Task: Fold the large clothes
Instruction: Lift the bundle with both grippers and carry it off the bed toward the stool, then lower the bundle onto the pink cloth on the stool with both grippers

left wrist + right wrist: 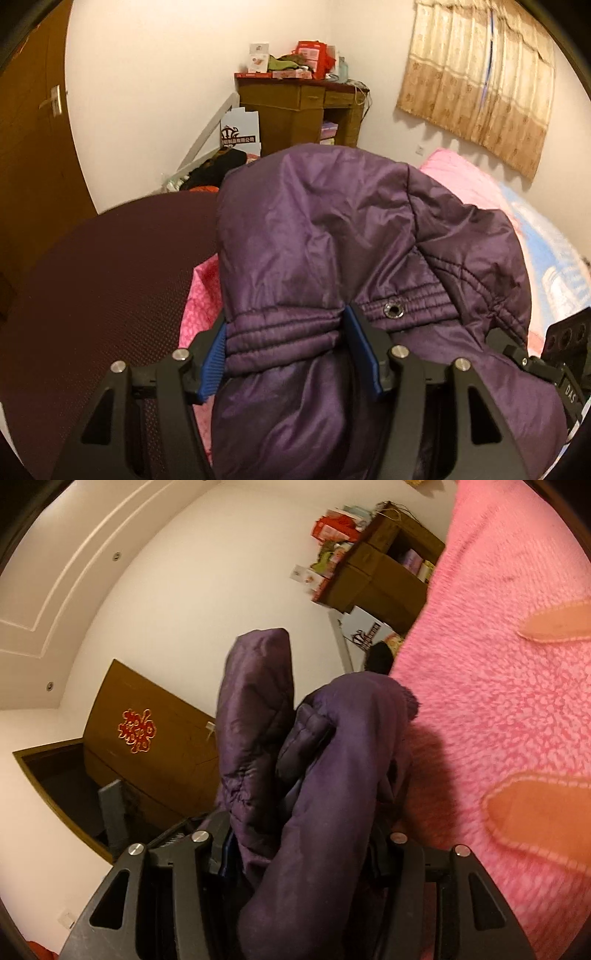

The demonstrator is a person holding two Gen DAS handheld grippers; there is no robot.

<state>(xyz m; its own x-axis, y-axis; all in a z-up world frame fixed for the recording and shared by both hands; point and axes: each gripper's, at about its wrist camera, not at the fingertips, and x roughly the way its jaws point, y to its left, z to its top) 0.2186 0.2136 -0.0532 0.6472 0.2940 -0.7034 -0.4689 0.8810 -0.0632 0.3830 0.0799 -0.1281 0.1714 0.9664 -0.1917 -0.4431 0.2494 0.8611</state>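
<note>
Left gripper (286, 345), right gripper (295, 853) both clamp purple jacket (332, 236); pink blanket (498, 701) beside, desk (295, 107) behind

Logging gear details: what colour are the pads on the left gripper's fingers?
Blue pads, clamping the purple padded jacket; clearest in the left wrist view.

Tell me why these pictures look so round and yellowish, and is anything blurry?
Left wrist view: fisheye lens bows the wooden door and darkens the corners; warm indoor light; the shiny purple padded jacket is fairly sharp. Right wrist view: tilted, the fuzzy pink blanket looks soft, and the jacket casts a shadow on it.
</note>
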